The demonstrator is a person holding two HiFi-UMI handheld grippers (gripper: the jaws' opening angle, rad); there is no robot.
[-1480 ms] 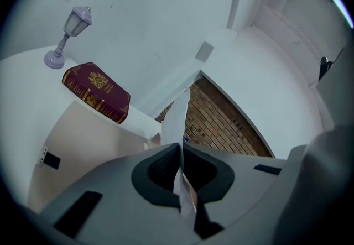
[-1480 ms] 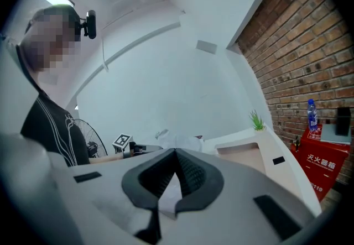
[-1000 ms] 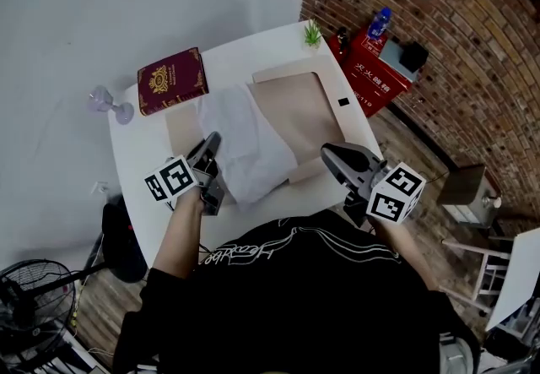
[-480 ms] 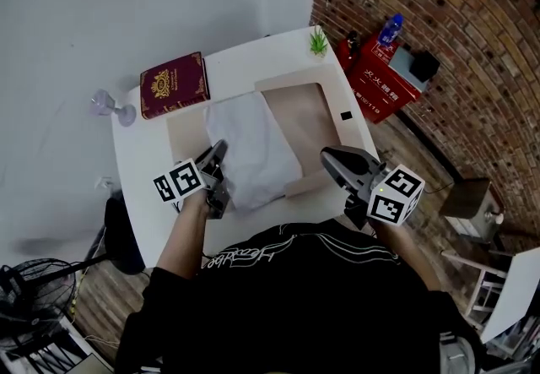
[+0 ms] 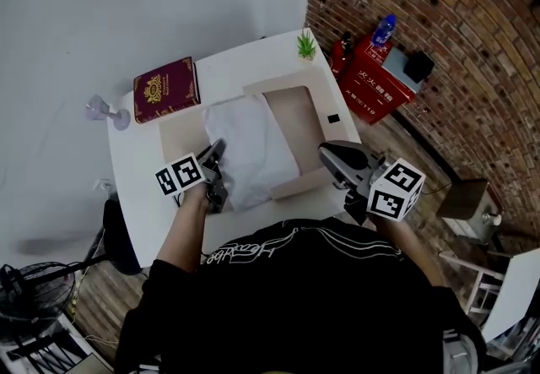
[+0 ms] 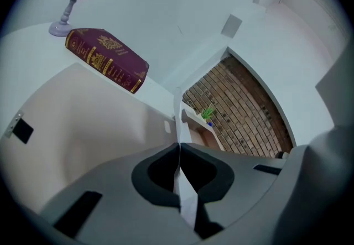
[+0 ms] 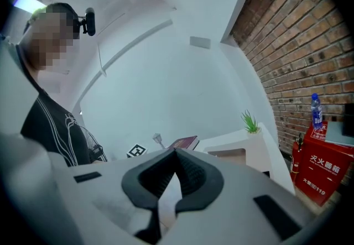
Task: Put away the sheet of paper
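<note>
As the sheet of paper (image 5: 249, 149) was lowered, it was laid flatter on the open tan folder (image 5: 299, 111), its edge clamped by the left gripper (image 5: 218, 149). Folder judged not yet shut. The right gripper (image 5: 327, 153) was held w/ jaws together, empty; contact w/ folder's raised edge couldn't be told.

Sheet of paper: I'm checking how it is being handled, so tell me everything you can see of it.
The sheet of paper is plain white, thin and slightly creased. It lies across the middle of the open tan folder on the white table, with tan showing on either side. The left gripper is shut on its left edge; in the left gripper view that edge runs upright between the closed jaws.
</note>
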